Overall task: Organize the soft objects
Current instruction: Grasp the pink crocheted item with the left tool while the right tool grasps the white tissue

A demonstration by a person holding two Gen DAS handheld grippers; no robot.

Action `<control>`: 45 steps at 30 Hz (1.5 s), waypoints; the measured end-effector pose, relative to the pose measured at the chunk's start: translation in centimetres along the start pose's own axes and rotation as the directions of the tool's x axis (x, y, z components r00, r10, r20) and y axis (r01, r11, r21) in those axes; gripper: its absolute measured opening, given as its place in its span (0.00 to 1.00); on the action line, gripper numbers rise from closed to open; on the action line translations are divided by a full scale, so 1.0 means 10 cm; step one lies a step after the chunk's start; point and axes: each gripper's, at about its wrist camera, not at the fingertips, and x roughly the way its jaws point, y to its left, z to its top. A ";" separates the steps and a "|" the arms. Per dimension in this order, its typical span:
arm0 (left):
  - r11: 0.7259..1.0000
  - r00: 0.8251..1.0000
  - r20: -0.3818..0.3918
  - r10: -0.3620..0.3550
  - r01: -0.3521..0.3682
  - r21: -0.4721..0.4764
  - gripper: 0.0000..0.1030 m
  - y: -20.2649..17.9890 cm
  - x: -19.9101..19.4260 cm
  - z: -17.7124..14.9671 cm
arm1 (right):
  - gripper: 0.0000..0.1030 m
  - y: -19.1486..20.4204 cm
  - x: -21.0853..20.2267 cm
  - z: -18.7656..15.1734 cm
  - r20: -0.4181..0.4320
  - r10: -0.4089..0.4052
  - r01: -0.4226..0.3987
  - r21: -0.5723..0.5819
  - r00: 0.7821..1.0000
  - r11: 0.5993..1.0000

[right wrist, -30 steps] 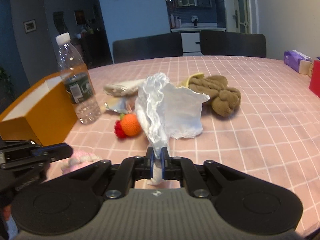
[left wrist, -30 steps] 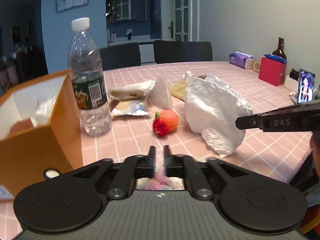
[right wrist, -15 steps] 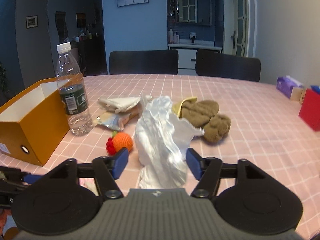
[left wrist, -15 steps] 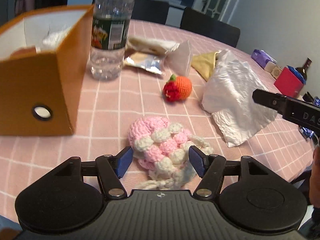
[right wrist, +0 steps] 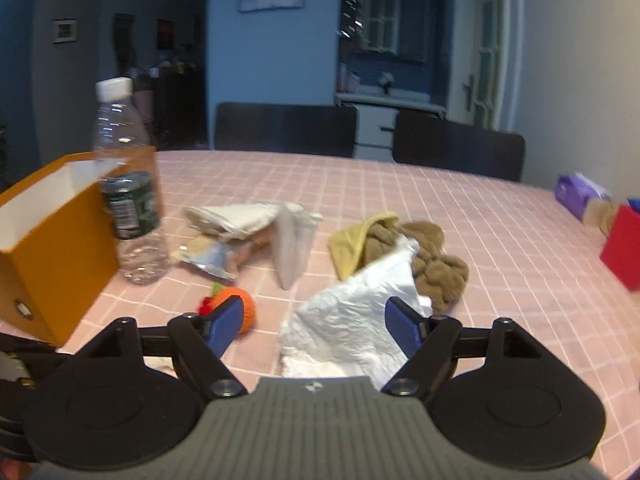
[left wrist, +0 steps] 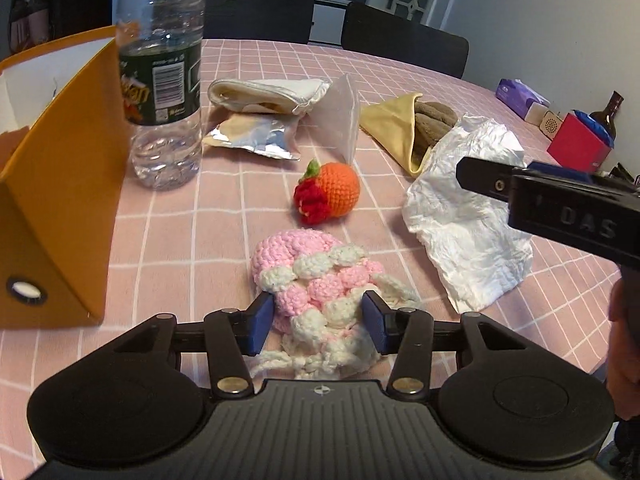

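Both claws have let go of their loads within the last second. The left claw (left wrist: 316, 326), which pinched the pink-and-white crocheted pouch (left wrist: 320, 284) a second ago, is closing again around it, blue pads flanking the yarn on either side without visibly squeezing it; the pouch now lies on the pink checked bench (left wrist: 192, 240), just in front of the orange crocheted fruit (left wrist: 330, 192). The right claw (right wrist: 316, 324), no longer clamped on the white plastic bag (right wrist: 356, 320), is spreading wide, and the bag has slumped onto the bench against the brown knitted item (right wrist: 436, 260). The orange box (left wrist: 60, 200) stands to the left beside the water bottle (left wrist: 160, 80). Judging by this, the pouch is being re-gripped for sorting, while the bag awaits its turn.
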 end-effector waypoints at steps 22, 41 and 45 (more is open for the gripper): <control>1.000 1.000 -0.017 -0.015 0.016 0.018 0.54 0.02 0.10 0.12 | 0.68 -0.24 0.87 -0.09 -0.204 0.010 0.041 0.242 0.979 0.969; 0.998 0.993 0.119 -0.014 0.007 0.058 0.25 -0.01 -0.17 -0.02 | 0.10 -0.15 0.30 -0.07 -0.109 0.004 0.008 0.109 0.994 0.994; 0.998 0.982 0.186 -0.025 0.013 0.065 0.25 -0.02 -0.40 -0.05 | 0.10 -0.09 0.05 -0.01 -0.057 0.020 -0.015 0.091 0.998 0.996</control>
